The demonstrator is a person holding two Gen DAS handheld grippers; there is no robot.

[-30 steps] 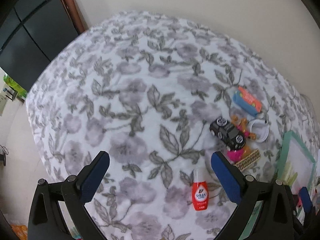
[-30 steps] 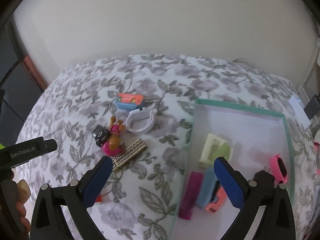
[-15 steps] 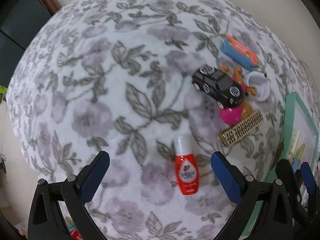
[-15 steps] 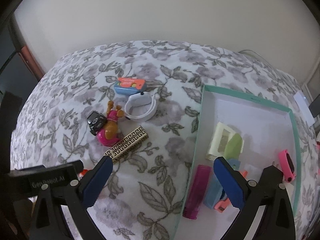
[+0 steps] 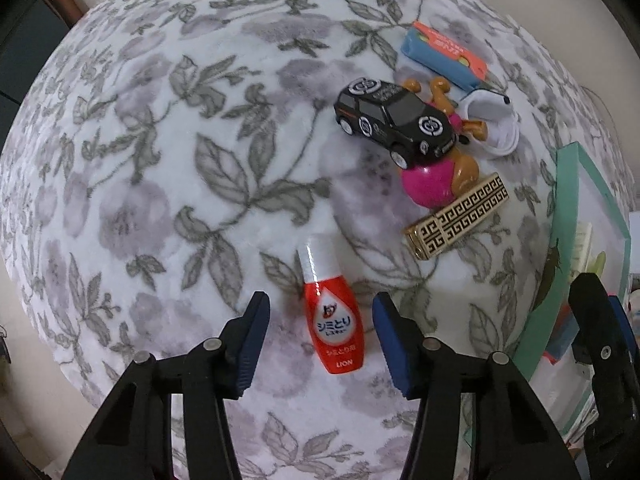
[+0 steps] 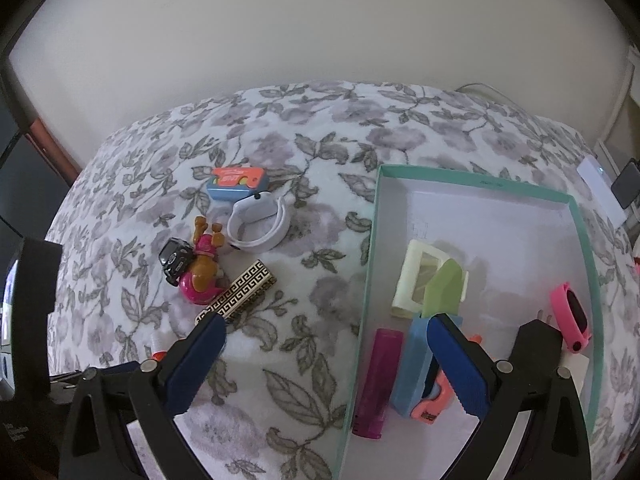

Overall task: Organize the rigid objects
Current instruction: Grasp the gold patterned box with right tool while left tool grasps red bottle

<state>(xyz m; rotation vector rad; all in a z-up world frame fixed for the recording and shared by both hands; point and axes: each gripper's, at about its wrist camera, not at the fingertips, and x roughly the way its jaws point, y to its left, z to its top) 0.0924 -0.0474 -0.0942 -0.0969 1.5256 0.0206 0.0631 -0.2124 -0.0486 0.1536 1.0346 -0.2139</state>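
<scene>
— Floral grey-and-white bedspread [image 5: 168,152] covers the bed, with a plain wall behind. Where does the left claw [image 5: 320,322] stand?

— It points straight down over the red bottle [image 5: 334,320], which lies flat between the blue pads. The jaws are closing, but neither pad touches the bottle.

— And toward the far edge of the bed?

— A black toy car [image 5: 394,118], a pink-and-brown figure [image 5: 434,180], a gold patterned case [image 5: 458,216], a white band [image 6: 258,226] and a blue-orange box [image 6: 236,182] sit clustered.

— The right claw [image 6: 328,360]?

— Wide, empty, above the near-left corner of the teal tray [image 6: 476,178], which holds a purple lighter [image 6: 378,384] and a pink watch [image 6: 572,320].
</scene>
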